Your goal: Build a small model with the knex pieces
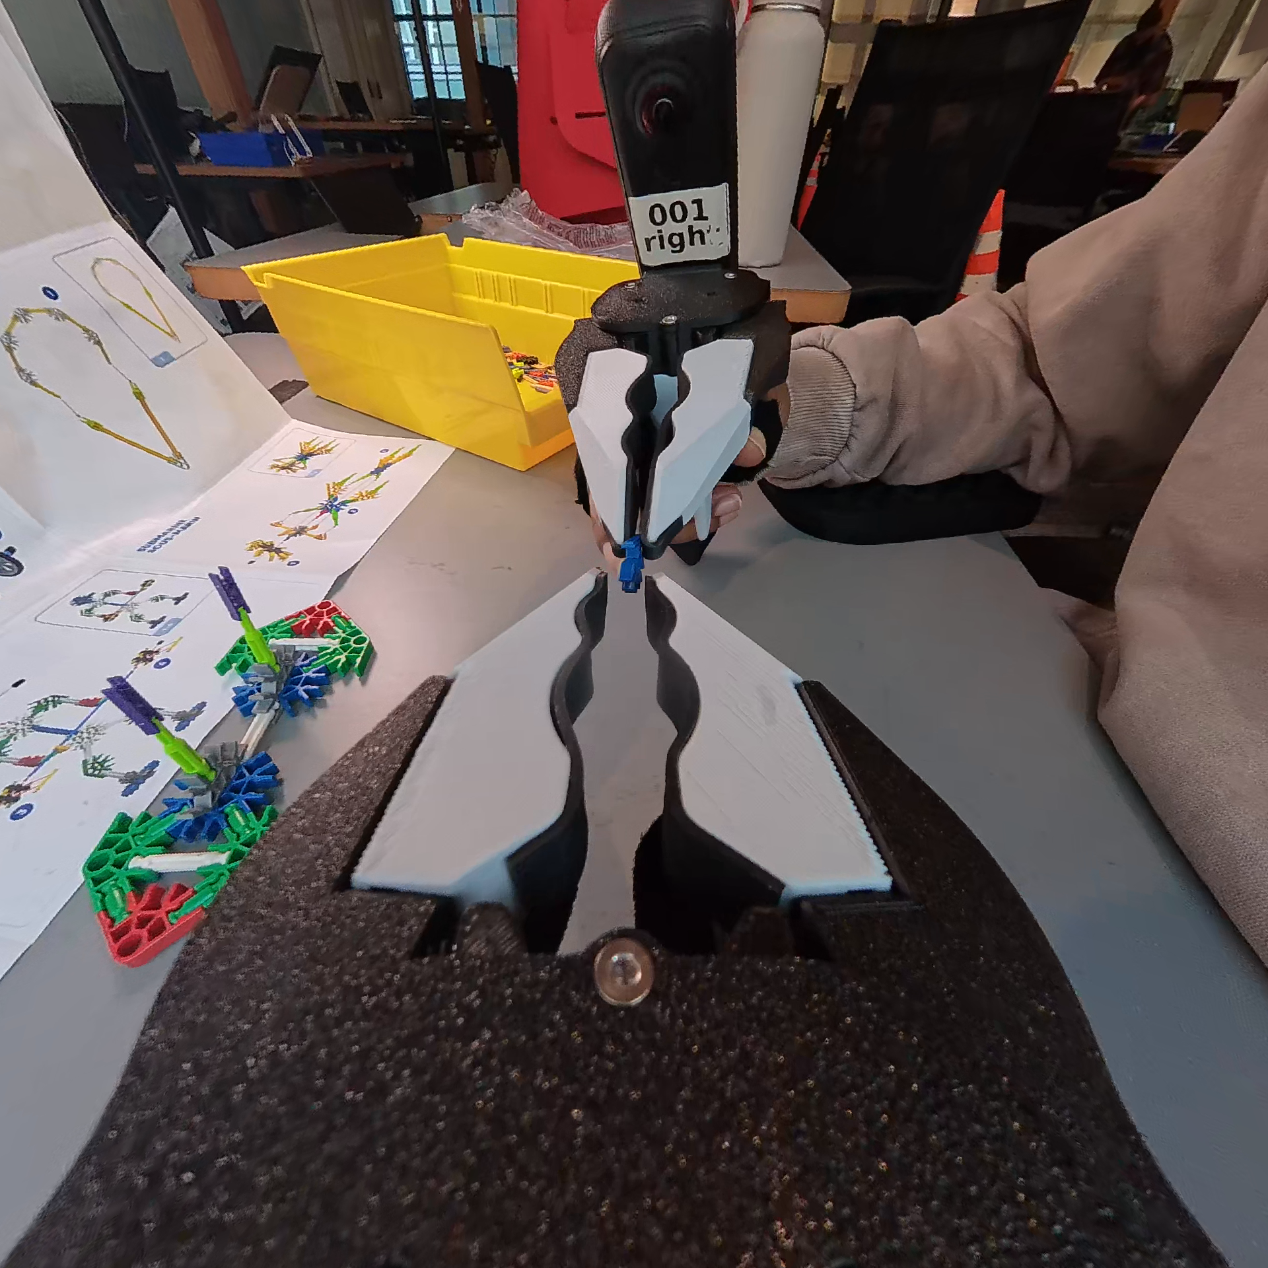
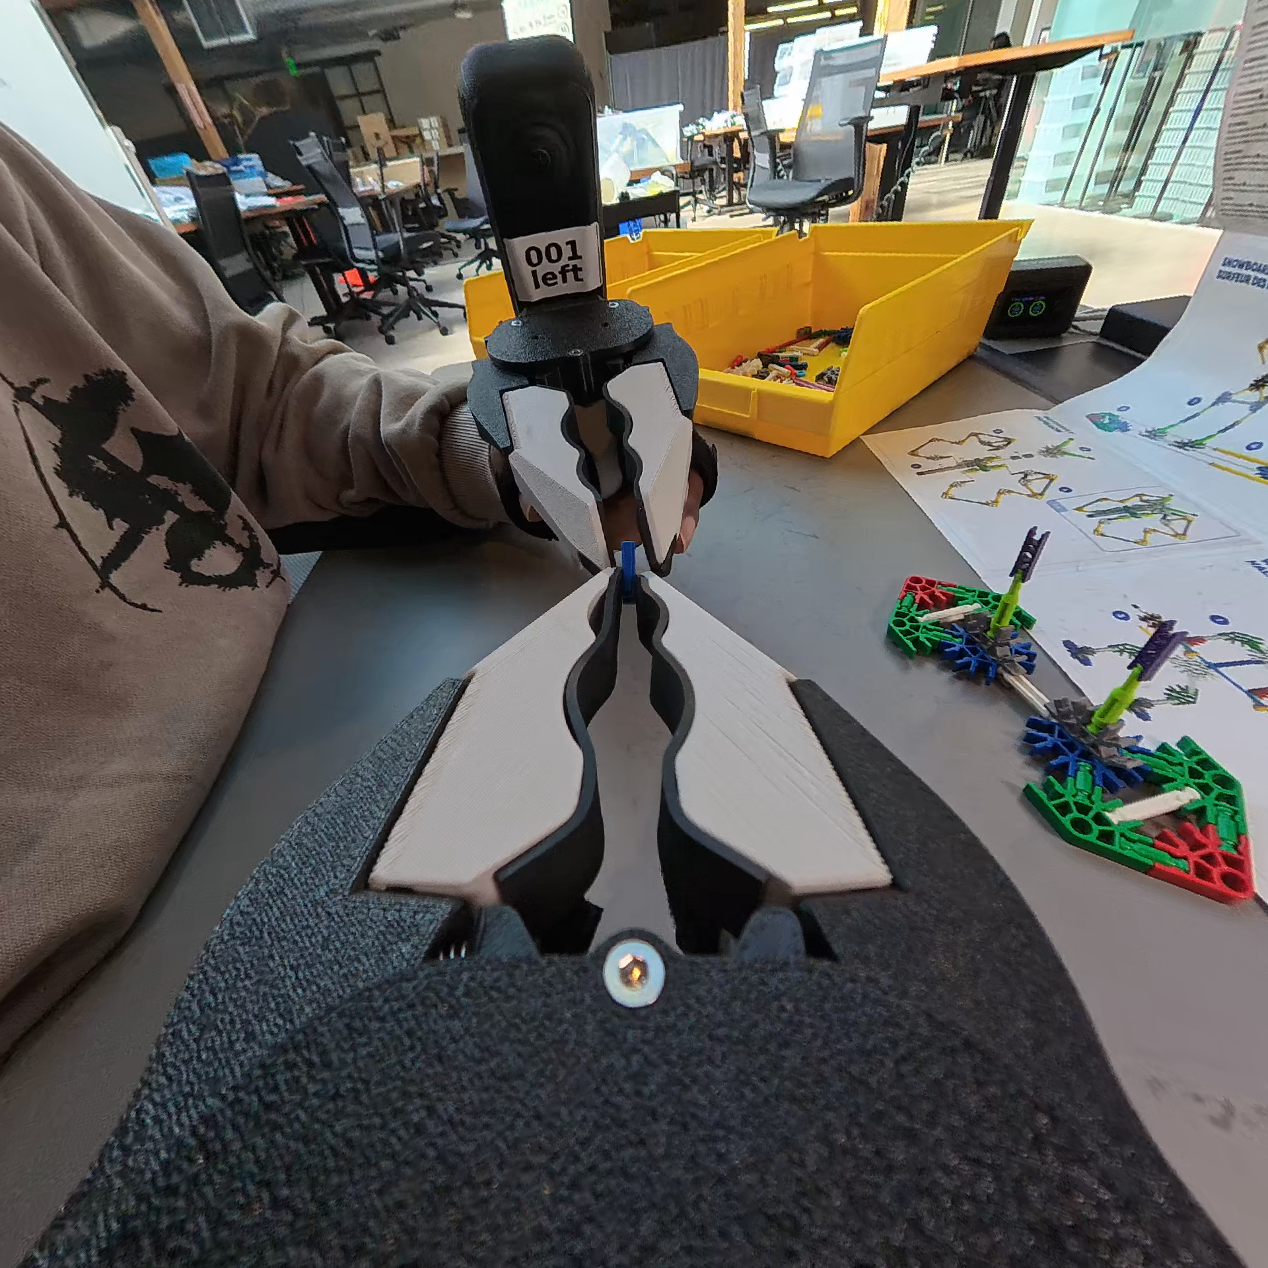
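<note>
I work over a grey flat surface [image 1: 858, 686] with a large printed instruction sheet [image 1: 171, 549] spread along one side of it. Beyond that stands a yellow plastic bin [image 1: 384, 357]; only the right wrist view shows clearly the loose mixed rods and connectors in its bottom, and a second yellow bin behind it.

On the sheet's edge lies a flat assembly of green, red, blue and grey plastic connector pieces [image 2: 1098, 741], with two lime-and-purple pegs rising from it at a tilt.

My right gripper [image 2: 626, 583] and my left gripper [image 1: 626, 583] meet tip to tip above the surface, well apart from the assembly. My right fingers [image 2: 521, 741] are clamped on a small blue plastic rod piece [image 2: 628, 569]. Its long axis runs along my right fingers, and its free end points at the left gripper's tips. In the left wrist view that piece [image 1: 630, 562] sticks out of the right gripper [image 1: 635, 538] and hangs toward my left fingers [image 1: 508, 720], which stand slightly apart, holding nothing, their tips just beside it. Whether they touch it I cannot tell.
</note>
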### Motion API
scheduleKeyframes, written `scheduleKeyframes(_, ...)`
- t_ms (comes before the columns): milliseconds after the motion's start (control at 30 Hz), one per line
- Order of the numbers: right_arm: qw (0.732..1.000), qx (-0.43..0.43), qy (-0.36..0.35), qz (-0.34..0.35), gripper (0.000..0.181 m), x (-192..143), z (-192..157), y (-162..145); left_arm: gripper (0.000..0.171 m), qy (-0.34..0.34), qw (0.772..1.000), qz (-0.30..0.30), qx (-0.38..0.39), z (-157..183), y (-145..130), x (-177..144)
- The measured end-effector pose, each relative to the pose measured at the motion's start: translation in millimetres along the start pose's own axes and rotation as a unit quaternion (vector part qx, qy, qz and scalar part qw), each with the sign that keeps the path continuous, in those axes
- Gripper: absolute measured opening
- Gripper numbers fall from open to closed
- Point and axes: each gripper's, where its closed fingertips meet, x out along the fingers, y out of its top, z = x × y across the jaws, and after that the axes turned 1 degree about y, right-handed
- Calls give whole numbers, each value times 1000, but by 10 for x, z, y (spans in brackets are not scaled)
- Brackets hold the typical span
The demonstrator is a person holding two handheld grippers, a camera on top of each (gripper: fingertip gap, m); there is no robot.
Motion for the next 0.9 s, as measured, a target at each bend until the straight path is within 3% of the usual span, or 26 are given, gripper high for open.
scheduleKeyframes(167, 1000, 1, 2, 8, 2, -5, -17, 30, 2, -15, 1000, 5, -11, 28, 44, -17)
scheduleKeyframes(267, 999, -8, -34, 11, 10, -28, 79, 59, 2, 10, 1000, 6, 3, -35, 96, -53)
scheduleKeyframes(333, 998, -22, -61, -1, 19, -55, 168, 28, 2, 51, 999, 5, 13, -172, 139, -130)
scheduleKeyframes(467, 996, -27, -81, -14, 25, -53, 236, -21, 2, 199, 979, -8, 41, -722, 205, -479)
scheduleKeyframes(600, 996, -32, -66, -41, 23, 15, 185, -118, 2, 336, 940, -21, 54, -1246, 314, -1036)
scheduleKeyframes(767, 996, -39, -64, -49, 22, 35, 166, -139, 3, 509, 857, -42, 66, -1823, 449, -2038)
scheduleKeyframes(900, 997, -29, -64, -42, 22, 21, 182, -121, 2, 602, 796, -52, 39, -2003, 523, -2873)
